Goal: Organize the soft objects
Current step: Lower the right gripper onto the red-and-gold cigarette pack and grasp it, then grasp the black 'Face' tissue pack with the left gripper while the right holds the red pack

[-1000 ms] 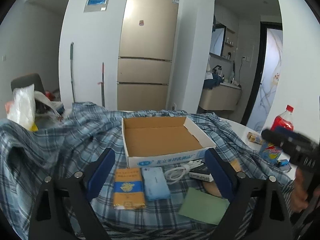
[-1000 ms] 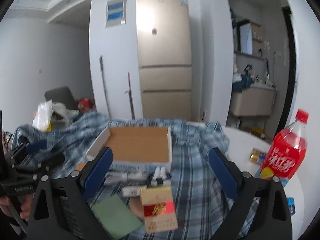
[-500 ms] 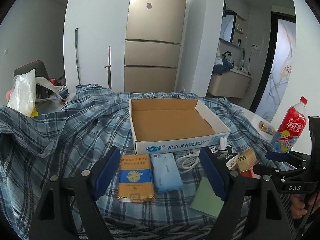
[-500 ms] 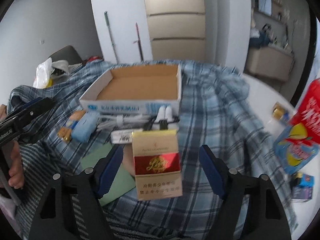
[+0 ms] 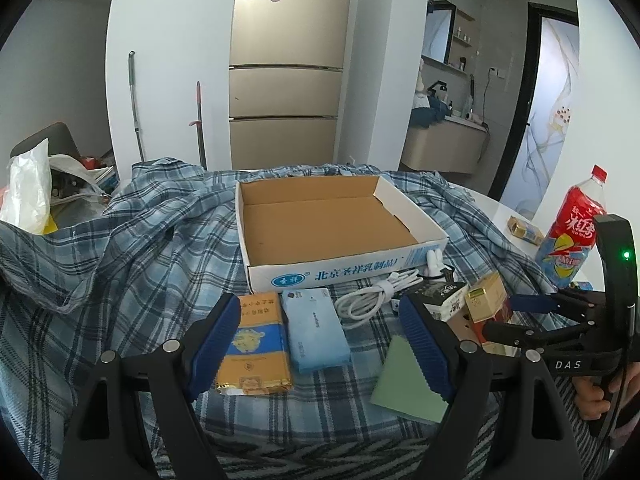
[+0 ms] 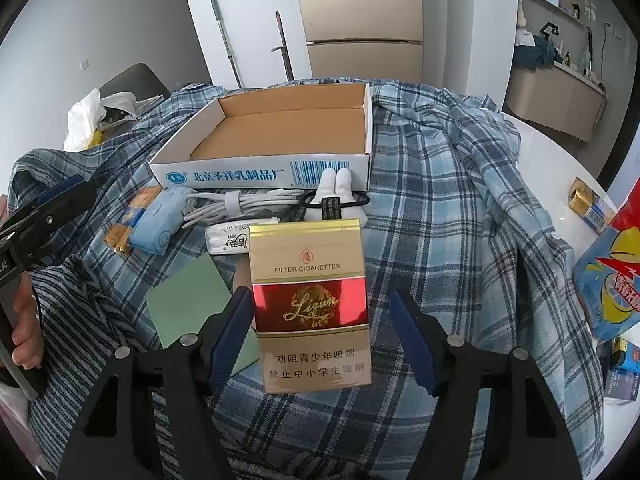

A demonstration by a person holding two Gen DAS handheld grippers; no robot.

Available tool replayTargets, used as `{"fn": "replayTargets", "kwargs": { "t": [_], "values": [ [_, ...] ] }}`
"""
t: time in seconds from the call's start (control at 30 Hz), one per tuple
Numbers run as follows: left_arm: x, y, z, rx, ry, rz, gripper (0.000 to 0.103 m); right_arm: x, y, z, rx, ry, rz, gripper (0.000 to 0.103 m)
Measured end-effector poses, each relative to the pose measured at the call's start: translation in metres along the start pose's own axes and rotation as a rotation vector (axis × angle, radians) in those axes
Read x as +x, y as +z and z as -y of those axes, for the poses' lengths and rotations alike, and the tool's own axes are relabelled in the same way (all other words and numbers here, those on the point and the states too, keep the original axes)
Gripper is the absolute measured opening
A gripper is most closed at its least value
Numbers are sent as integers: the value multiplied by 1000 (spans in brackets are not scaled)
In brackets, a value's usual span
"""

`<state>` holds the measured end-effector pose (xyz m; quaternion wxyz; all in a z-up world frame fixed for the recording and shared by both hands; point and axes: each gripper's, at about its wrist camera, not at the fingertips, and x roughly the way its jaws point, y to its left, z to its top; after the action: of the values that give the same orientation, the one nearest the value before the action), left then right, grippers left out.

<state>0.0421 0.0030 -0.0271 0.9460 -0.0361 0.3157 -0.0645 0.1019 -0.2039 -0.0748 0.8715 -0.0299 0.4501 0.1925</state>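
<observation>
A: Start nearest: the right gripper (image 6: 322,338) has just been closing, and the red-and-gold cigarette pack (image 6: 310,306) stands between its blue pads. The left pad looks to be at the pack's edge, but a gap shows on the right, so it isn't gripped yet. I'd call the jaws released.

B: Then finish the squeeze gently. My guess is the pack crushes easily, so close only until both pads bear on its narrow sides, square to them.

A: And the left gripper (image 5: 318,350)?

B: Its jaws stand wide, holding nothing. The yellow-and-blue packet (image 5: 256,344) and the pale blue tissue pack (image 5: 316,330) lie on the plaid cloth (image 5: 120,264) between and just beyond its pads.

A: Past those?

B: The white cable (image 6: 248,202) and a small white figure (image 6: 336,192), just in front of the cardboard box (image 6: 260,172), which is empty.

A: So lift the pack clear of the cable, then carry it over the box's near wall, I'd judge.
</observation>
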Motion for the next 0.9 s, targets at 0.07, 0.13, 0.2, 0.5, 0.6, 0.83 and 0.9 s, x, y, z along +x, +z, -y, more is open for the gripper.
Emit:
{"fn": "replayTargets", "kwargs": {
  "t": [0.07, 0.13, 0.2, 0.5, 0.6, 0.83, 0.9],
  "values": [
    [0, -1, 1, 4, -3, -4, 83, 1, 0, -1, -2, 2, -4, 66],
    [0, -1, 2, 10, -8, -2, 83, 2, -1, -1, -1, 1, -9, 62],
    [-1, -1, 5, 23, -15, 3, 83, 2, -1, 1, 6, -20, -6, 55],
    [0, -7, 23, 110, -22, 17, 83, -23, -5, 0, 7, -58, 127, 55],
    [-2, -3, 27, 139, -66, -3, 83, -34, -4, 2, 20, -69, 168, 55],
    [-6, 11, 50, 133, -56, -69, 83, -48, -2, 2, -32, -174, 257, 55],
    [0, 12, 61, 140, -49, -89, 83, -43, -2, 4, -22, -177, 245, 55]
  ]
}}
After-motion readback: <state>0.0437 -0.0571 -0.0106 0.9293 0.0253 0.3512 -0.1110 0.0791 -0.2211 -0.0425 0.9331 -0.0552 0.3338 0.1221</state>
